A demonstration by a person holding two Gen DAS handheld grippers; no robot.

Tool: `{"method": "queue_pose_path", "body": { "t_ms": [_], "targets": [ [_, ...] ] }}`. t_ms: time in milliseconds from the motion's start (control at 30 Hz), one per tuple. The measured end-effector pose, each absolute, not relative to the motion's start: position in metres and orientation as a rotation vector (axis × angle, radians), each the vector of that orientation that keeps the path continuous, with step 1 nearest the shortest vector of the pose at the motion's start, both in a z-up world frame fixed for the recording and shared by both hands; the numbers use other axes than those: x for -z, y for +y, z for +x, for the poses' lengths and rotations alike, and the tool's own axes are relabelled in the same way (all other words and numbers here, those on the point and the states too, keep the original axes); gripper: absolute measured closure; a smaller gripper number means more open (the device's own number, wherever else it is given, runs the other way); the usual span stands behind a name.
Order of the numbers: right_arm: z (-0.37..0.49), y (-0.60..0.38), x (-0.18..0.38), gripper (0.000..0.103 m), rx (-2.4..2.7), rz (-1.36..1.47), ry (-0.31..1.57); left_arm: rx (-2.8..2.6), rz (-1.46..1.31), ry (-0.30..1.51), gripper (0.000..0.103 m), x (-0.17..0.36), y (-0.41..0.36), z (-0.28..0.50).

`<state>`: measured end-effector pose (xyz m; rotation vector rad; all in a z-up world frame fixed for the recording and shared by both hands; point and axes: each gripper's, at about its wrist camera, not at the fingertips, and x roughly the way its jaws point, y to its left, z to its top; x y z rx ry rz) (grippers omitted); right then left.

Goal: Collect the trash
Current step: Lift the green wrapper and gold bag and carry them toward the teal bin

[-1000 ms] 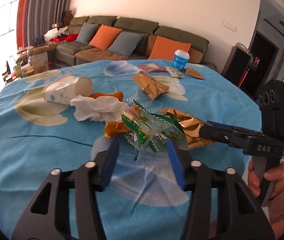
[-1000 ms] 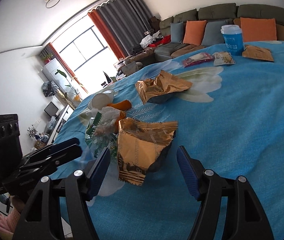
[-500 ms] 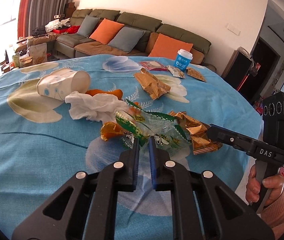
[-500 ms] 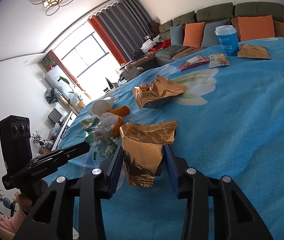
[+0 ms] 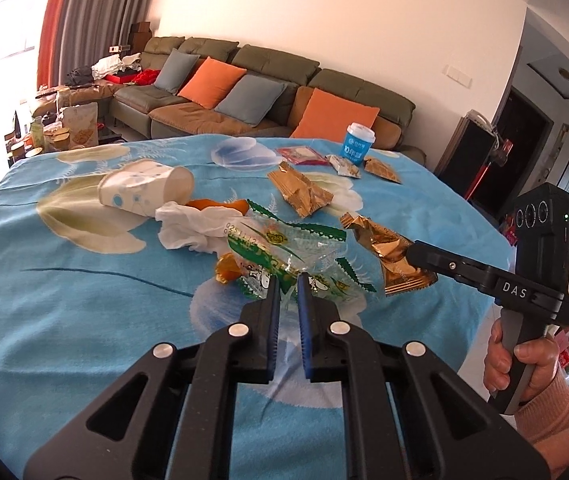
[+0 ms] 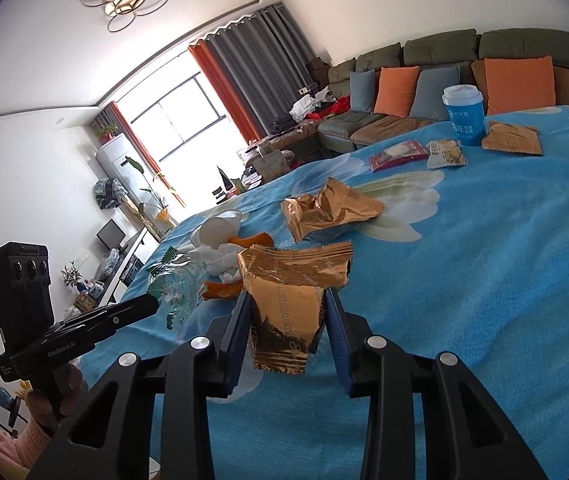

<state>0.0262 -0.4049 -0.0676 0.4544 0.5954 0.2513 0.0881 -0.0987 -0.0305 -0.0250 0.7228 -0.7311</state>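
My left gripper (image 5: 287,280) is shut on the near edge of a clear green-edged snack wrapper (image 5: 284,248), lifting it a little over the blue tablecloth (image 5: 84,300). My right gripper (image 6: 286,300) is shut on a gold foil wrapper (image 6: 288,292), also seen in the left wrist view (image 5: 388,252). A tipped paper cup (image 5: 144,190), a crumpled white tissue (image 5: 188,228), orange peel (image 5: 228,270) and a second gold wrapper (image 5: 300,192) lie on the cloth beyond.
At the far side stand a blue lidded cup (image 5: 358,148), a red packet (image 5: 302,155), a small white packet (image 5: 344,166) and a flat gold packet (image 5: 382,170). A sofa with cushions (image 5: 244,92) is behind. The table edge drops off at right (image 5: 480,320).
Both grippers went from wide open to shut: the left on the green wrapper, the right on the gold foil wrapper. Both wrappers have since risen slightly off the cloth.
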Motion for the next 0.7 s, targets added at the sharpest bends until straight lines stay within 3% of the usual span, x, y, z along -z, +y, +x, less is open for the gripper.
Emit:
{"method": "queue_pose_path", "body": {
  "t_ms": [700],
  "targets": [
    [0.043, -0.348, 0.053, 0.068, -0.392, 0.389, 0.577, 0.640, -0.089, 0.680, 0.094, 0.015, -0.032, 0.060]
  ]
}}
